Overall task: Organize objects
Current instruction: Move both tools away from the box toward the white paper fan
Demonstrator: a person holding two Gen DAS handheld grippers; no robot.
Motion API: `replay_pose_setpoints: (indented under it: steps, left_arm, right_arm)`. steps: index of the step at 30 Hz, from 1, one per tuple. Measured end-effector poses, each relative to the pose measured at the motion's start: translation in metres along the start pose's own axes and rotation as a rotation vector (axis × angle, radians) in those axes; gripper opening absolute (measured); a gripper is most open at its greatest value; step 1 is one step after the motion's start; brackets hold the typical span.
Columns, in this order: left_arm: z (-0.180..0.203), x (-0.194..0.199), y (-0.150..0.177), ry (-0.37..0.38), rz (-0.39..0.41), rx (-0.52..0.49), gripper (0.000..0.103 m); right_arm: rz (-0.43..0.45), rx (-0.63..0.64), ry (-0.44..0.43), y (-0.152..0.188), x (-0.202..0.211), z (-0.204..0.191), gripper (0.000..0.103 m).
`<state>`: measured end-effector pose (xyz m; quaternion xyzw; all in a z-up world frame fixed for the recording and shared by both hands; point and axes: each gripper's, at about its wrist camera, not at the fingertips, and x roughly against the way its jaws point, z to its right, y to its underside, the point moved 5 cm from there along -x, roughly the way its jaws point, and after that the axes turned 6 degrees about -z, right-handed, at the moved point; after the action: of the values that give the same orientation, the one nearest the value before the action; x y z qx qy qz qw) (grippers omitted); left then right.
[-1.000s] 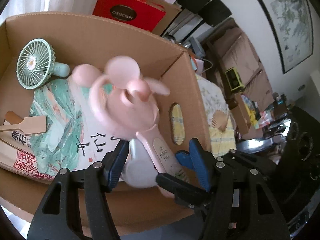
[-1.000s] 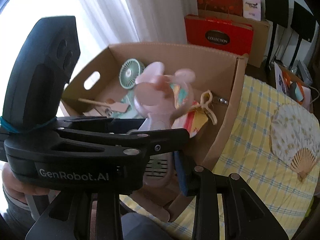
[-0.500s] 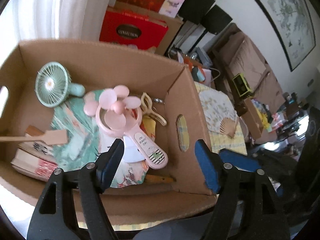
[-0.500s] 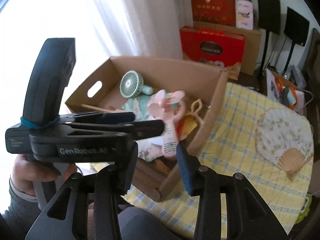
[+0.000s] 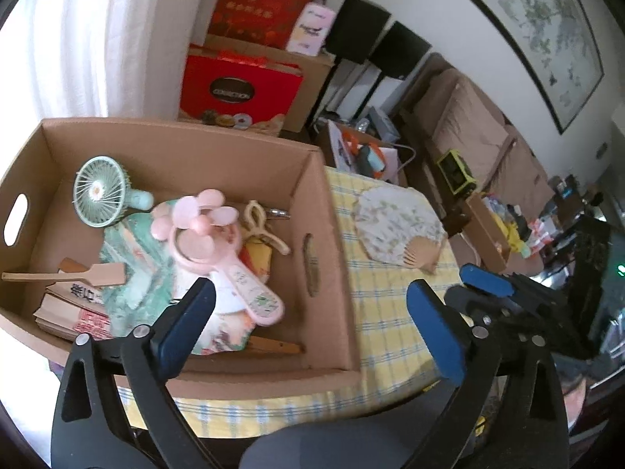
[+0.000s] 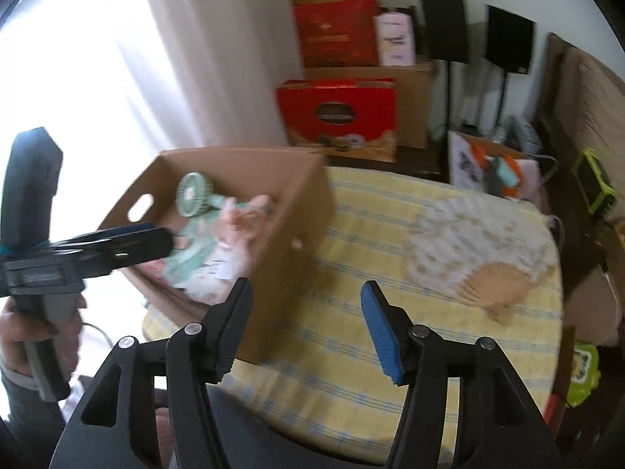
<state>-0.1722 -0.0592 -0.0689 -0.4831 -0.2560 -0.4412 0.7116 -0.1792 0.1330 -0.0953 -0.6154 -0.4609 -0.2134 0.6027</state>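
Observation:
A pink hand fan (image 5: 218, 250) lies in the cardboard box (image 5: 312, 195) on a green painted fan, free of both grippers. Beside it are a green hand fan (image 5: 102, 192), a wooden spatula (image 5: 90, 273) and a beige hair clip (image 5: 261, 226). My left gripper (image 5: 312, 316) hovers above the box's near right corner, its jaws opening with nothing between them. An open paper folding fan (image 6: 480, 250) lies on the yellow checked tablecloth (image 6: 351, 312). My right gripper (image 6: 306, 320) hangs over the cloth right of the box (image 6: 289, 234), jaws opening and empty.
Red gift boxes (image 5: 242, 86) and cartons stack against the wall behind the box, with black speakers (image 5: 375, 39) beside them. A sofa (image 5: 468, 133) stands at the right. A person's hand (image 6: 35, 336) holds the left gripper's handle at the table's left edge.
Both grippers let go of the pink fan, which now lies in the box. Both pulled back and up, the right one swinging right over the tablecloth, and their jaws spread wider.

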Motion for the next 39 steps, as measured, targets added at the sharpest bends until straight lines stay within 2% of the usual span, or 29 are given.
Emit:
replay_pose_setpoints:
  steps: [13,20,28,39]
  left_arm:
    - [0.099,-0.041,0.026,0.064,-0.051,-0.132,0.102]
    - [0.134,-0.078,0.036,0.092,-0.097,-0.157,0.102]
    - [0.138,-0.13,0.047,0.09,-0.184,-0.131,0.102]
    - [0.133,-0.172,0.034,0.091,-0.211,-0.067,0.102]
  right_arm:
    - [0.013,-0.169,0.138,0.039,0.023,0.104,0.065]
    - [0.003,-0.237,0.19,0.063,0.028,0.148,0.066]
    - [-0.018,-0.301,0.215,0.081,0.021,0.186,0.065]
    - [-0.048,-0.374,0.203,0.086,0.001,0.224,0.066]
